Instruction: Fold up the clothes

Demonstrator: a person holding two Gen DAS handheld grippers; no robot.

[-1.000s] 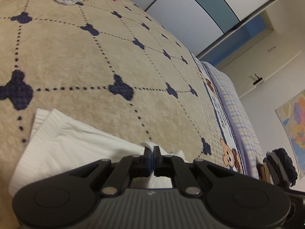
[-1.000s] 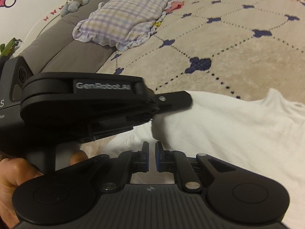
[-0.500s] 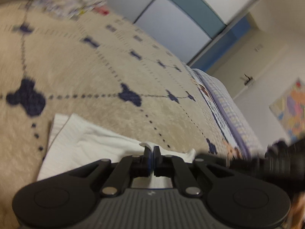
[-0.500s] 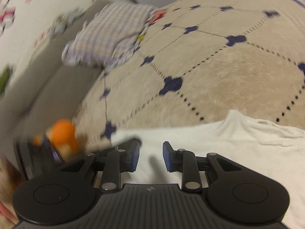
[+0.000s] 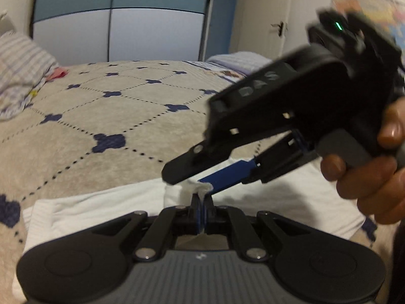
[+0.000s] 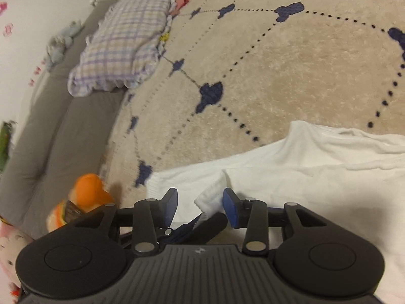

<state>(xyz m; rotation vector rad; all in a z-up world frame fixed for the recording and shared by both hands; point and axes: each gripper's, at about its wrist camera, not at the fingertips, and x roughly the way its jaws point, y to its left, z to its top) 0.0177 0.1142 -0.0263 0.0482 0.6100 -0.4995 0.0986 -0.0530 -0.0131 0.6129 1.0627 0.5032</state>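
Beige plush bedspread with navy dotted diamond lines; checked lilac pillow at its far end. White knit garment lies flat across the near edge. My left gripper is pinched tight on a raised fold of it. My right gripper stands wide apart, straddling that fold, gripping nothing. Lettering on its housing too blurred to read; green indicator light lit.
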